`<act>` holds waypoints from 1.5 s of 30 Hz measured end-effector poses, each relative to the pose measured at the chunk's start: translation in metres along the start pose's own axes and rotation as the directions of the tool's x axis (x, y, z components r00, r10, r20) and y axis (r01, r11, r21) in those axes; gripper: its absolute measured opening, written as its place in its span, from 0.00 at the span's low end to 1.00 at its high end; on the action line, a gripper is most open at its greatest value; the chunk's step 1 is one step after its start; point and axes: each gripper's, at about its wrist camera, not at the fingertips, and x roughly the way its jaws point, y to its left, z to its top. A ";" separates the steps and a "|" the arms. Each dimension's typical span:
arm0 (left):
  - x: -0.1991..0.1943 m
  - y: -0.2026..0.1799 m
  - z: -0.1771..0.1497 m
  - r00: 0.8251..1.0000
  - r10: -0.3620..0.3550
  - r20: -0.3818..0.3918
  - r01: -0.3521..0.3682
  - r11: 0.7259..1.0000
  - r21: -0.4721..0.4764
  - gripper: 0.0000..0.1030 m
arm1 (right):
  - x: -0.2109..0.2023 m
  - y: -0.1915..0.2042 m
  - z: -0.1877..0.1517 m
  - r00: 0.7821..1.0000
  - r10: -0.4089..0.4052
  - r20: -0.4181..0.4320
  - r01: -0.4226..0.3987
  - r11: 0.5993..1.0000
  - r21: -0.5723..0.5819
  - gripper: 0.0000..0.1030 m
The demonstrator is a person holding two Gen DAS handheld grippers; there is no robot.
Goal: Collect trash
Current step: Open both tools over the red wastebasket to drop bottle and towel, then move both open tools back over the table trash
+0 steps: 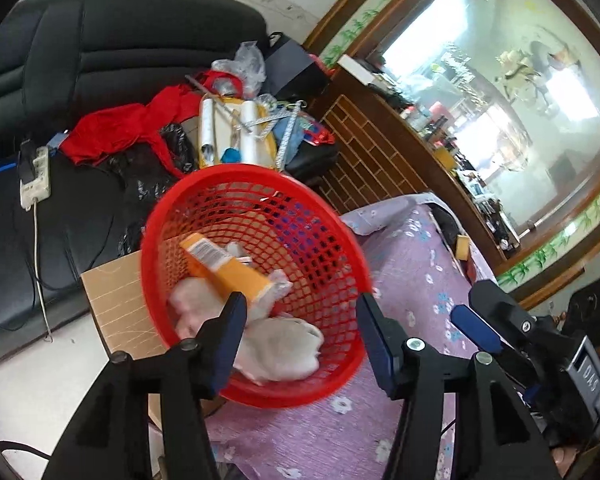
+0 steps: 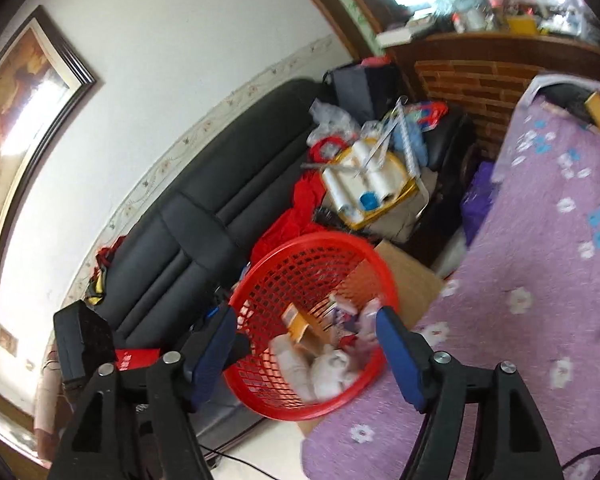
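A red mesh basket (image 1: 300, 216) stands at the edge of the purple flowered table, tilted toward me. It holds an orange box (image 1: 224, 266) and crumpled white tissues (image 1: 280, 350). My left gripper (image 1: 300, 332) is open and empty just in front of the basket. The right gripper (image 1: 476, 312) shows at the right of the left wrist view. In the right wrist view the basket (image 2: 296, 264) holds the orange box (image 2: 296, 326), tissues (image 2: 332, 364) and small wrappers. My right gripper (image 2: 304, 356) is open and empty before it.
A purple flowered tablecloth (image 1: 412, 264) covers the table. A cardboard box (image 1: 116, 300) sits beside the basket. A black sofa (image 1: 100, 40) holds red cloth (image 1: 120, 128), plastic rolls (image 1: 248, 132) and clutter. A power strip (image 1: 36, 176) with cables lies on it. A brick-pattern counter (image 1: 364, 148) stands behind.
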 end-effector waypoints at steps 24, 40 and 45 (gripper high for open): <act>0.027 -0.218 -0.127 0.945 -0.157 -0.287 0.248 0.917 0.313 0.58 | -0.258 -0.151 -0.078 0.846 -0.461 0.270 0.407 0.883 0.232 0.87; 0.086 -0.316 -0.190 0.900 -0.126 -0.417 0.277 0.904 0.326 0.58 | -0.348 -0.214 -0.093 0.766 -0.539 0.350 0.452 0.839 0.304 0.87; 0.109 -0.331 -0.196 0.901 -0.110 -0.421 0.254 0.918 0.305 0.58 | -0.360 -0.227 -0.088 0.768 -0.518 0.376 0.426 0.853 0.303 0.87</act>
